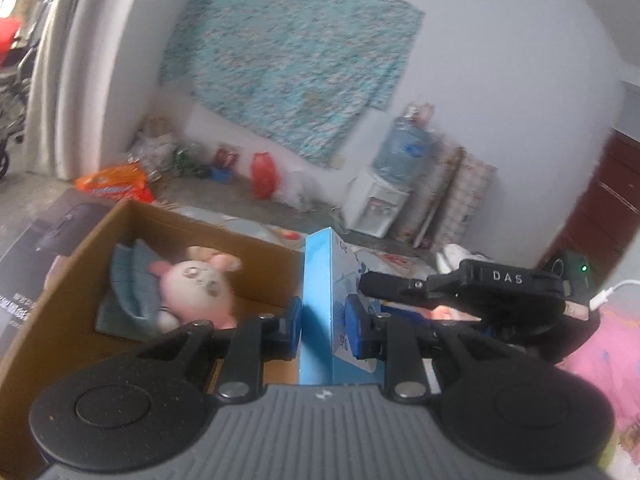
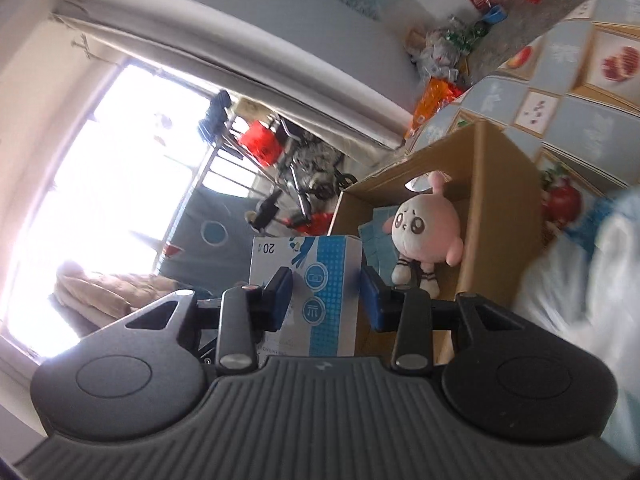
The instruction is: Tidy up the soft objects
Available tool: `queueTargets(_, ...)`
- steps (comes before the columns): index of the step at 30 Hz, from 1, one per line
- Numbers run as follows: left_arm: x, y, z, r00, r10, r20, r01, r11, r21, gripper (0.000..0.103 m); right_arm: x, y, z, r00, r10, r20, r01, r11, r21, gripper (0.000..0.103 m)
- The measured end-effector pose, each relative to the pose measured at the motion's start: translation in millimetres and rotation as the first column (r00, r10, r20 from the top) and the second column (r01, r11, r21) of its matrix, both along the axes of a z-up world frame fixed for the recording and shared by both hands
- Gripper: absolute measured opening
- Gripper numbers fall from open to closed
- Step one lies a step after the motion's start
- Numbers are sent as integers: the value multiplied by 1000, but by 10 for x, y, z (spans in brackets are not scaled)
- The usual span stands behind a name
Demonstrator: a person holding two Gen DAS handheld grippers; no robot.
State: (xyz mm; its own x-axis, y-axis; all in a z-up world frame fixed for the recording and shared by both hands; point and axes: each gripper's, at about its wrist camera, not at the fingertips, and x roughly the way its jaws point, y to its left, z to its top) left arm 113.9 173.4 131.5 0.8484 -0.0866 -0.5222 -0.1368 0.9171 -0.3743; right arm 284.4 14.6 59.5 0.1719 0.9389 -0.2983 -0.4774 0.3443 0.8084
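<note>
Clamping the blue box, left hand-held gripper beside carton

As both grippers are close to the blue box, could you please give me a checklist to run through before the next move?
1. Left gripper clamped on the blue box: ok, pads press its two sides.
2. Right gripper holding the blue box: cannot tell; the box overlaps its pads.
3. Cardboard carton open on top: ok.
4. Free floor in the carton beside the pink plush and folded cloth: ok.
</note>
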Motion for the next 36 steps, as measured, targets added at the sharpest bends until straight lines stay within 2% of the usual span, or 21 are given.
queueTargets(4,247,290,-108,998,34,-61,-35,999,-24,24,182,291,2,1000,-18,-5,18,997,-72,37)
queueTargets(6,388,365,-168,995,42,-94,-43,999,-8,24,293,412,-40,1000,-22,-7,21,995,-101,37)
queueTargets(8,519,429,-248,992,36,-124,-36,999,0,18,365,488,-77,1000,-24,-5,23,992,-122,36)
queueTargets(11,717,492,-383,984,32,-177,-35,999,-13,17,463,659,-139,998,-41,37,46,985,-167,36)
queueTargets(17,1057,530,-669,961,15,-274,-21,1000,-20,18,657,697,-299,996,-80,36,85,972,-220,36)
queueTargets(22,1220,491,-729,952,12,-306,-15,1000,-6,18,761,704,-361,995,-94,37,100,966,-240,36)
queueTargets(27,1501,446,-795,939,18,-345,-9,1000,30,18,816,703,-327,990,-115,86,132,962,-241,40)
queueTargets(36,1796,416,-1016,921,13,-390,-2,1000,28,18,893,507,-287,985,-144,92,160,967,-198,42)
